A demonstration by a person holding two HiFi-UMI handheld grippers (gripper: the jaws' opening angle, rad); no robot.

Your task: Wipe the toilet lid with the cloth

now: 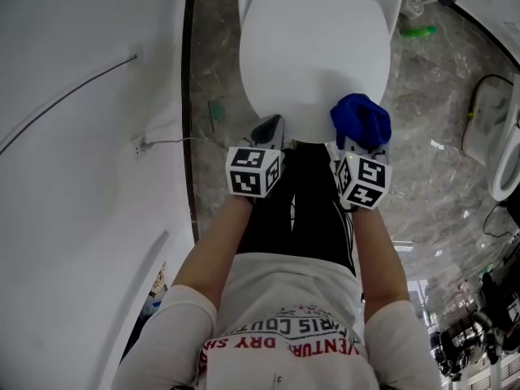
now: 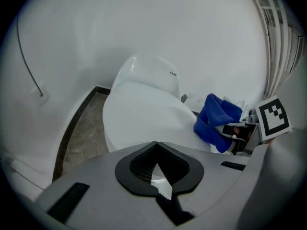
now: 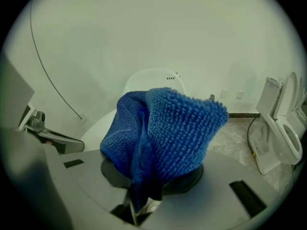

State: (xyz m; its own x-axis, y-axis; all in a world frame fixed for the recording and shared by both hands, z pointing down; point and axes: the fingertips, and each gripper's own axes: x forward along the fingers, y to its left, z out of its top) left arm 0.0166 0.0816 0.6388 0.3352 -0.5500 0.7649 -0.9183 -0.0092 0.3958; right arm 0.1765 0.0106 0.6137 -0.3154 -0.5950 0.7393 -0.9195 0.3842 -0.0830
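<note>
The marble floor (image 1: pixel 455 177) lay beside a white wall. The left gripper (image 1: pixel 268 130) had its fingers pressed together, empty. The right gripper's (image 1: pixel 357 143) fingers pinched the bunched blue cloth (image 1: pixel 361 119) at the closed toilet lid's (image 1: pixel 313 55) front-right rim.

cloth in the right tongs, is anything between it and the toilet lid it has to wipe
Nothing visible. The blue cloth, clamped in the right gripper, is at the near right edge of the toilet lid, whose top is bare. The left gripper sits aside at the near left edge.
</note>
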